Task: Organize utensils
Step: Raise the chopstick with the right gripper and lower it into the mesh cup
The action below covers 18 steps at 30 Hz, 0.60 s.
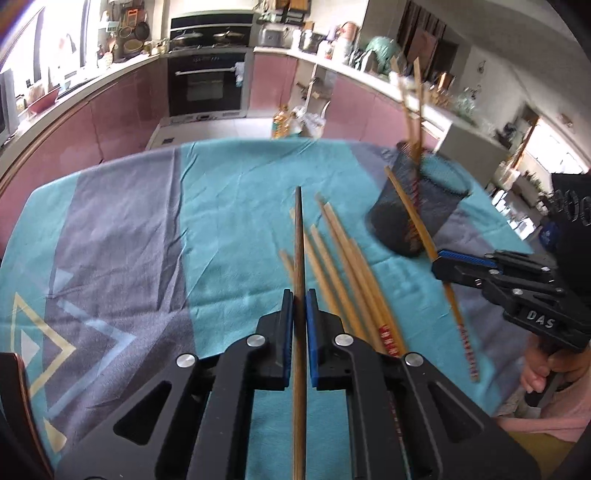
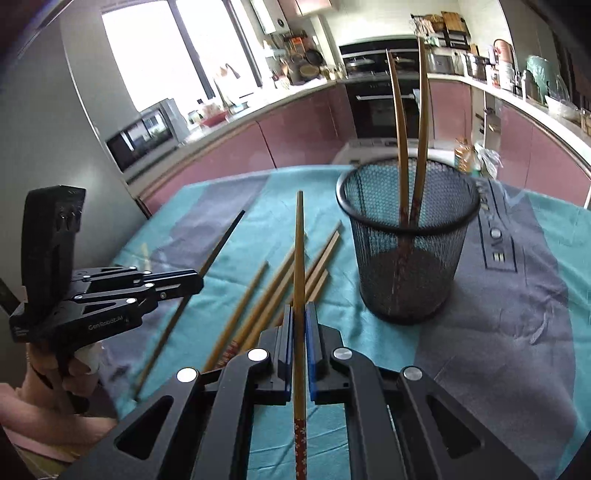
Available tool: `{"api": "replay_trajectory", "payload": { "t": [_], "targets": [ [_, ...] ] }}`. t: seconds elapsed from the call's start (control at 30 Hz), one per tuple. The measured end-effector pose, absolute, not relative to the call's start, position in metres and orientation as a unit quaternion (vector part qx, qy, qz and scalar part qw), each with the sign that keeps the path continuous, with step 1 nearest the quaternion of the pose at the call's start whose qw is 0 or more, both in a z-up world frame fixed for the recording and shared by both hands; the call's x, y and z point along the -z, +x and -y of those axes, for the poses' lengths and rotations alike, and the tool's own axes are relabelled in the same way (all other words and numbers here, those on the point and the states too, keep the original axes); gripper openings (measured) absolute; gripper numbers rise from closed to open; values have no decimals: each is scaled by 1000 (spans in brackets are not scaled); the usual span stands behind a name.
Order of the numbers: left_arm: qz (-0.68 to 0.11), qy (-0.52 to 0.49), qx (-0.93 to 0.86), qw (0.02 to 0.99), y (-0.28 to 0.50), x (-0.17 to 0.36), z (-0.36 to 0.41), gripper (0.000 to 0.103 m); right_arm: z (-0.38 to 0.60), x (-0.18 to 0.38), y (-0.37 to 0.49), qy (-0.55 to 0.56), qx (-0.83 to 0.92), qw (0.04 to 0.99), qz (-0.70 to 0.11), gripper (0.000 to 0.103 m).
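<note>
Clamped between the jaws of the left gripper (image 1: 300, 295) is a dark chopstick (image 1: 299, 236), while a pale chopstick (image 2: 299, 254) is pinched by the right gripper (image 2: 300, 308), both above the worktop (image 1: 229, 192). "GenRobot.AI" is read on the left gripper only from the right wrist, "DAS" on the right gripper only from the left wrist. Two chopsticks (image 2: 402, 122) are seen upright in the mesh cup (image 2: 406, 266).

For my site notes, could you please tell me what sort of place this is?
Most likely a home kitchen: a built-in oven under a hob with pans, and cluttered counters over pink cabinets.
</note>
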State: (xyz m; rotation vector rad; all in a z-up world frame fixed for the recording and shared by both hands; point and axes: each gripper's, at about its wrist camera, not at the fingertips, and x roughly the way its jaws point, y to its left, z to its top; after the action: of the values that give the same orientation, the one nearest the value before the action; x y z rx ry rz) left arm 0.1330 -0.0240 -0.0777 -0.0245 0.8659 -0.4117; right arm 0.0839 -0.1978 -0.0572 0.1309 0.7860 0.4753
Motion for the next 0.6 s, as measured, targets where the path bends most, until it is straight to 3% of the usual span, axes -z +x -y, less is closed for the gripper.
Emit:
{"api": "replay_trajectory", "payload": {
  "t": [0.6],
  "targets": [
    [-323, -68, 294, 897, 110, -11, 26, 7, 225, 4, 69, 85, -246, 918, -299, 5]
  ]
}}
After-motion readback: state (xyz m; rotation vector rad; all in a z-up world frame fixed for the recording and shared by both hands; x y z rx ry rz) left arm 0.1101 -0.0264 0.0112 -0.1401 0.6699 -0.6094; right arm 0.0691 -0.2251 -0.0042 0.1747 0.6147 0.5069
